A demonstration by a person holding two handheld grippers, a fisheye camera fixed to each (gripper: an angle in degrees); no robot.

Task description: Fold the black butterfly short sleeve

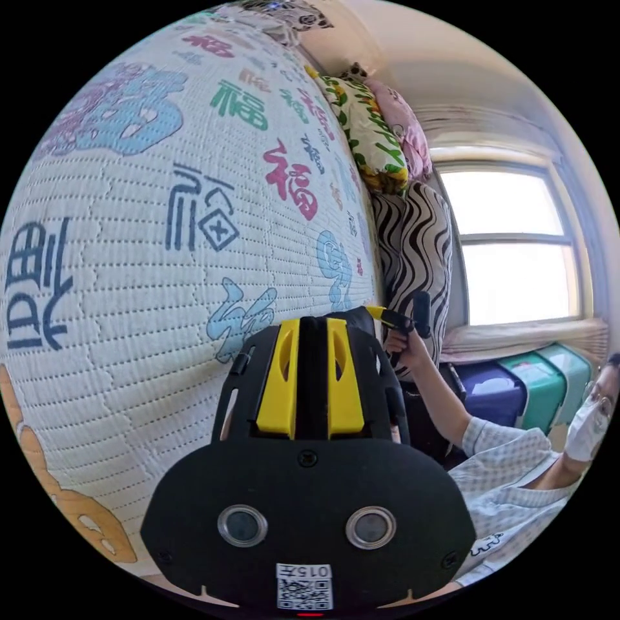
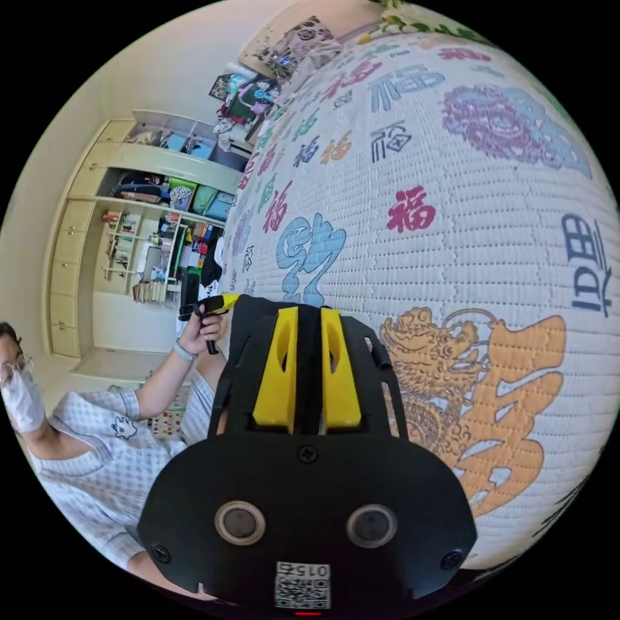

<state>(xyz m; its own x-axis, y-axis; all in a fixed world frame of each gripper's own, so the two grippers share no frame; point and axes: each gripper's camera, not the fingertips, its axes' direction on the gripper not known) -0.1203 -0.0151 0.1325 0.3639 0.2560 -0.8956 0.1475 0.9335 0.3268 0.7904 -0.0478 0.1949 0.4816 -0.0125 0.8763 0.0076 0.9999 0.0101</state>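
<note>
My left gripper point(image 1: 313, 323) has its yellow jaws drawn together, with a strip of black cloth point(image 1: 352, 318) pinched between them and bunched over the tips. My right gripper point(image 2: 309, 313) stands the same way, its jaws closed on black cloth point(image 2: 258, 307) that humps up at their left. Both are just above a white quilted bed cover point(image 1: 161, 258) printed with coloured characters. Most of the garment is hidden behind the gripper bodies. A hand holds the right gripper point(image 1: 403, 321) beyond the left one, and the left gripper point(image 2: 210, 303) appears in the right gripper view.
Floral pillows point(image 1: 368, 129) and a zebra-striped cushion point(image 1: 413, 245) lie at the bed's end under a bright window point(image 1: 516, 245). Coloured storage boxes point(image 1: 536, 381) sit below it. Open shelving point(image 2: 155, 213) lines the far wall. A person in a checked top point(image 2: 110, 465) stands beside the bed.
</note>
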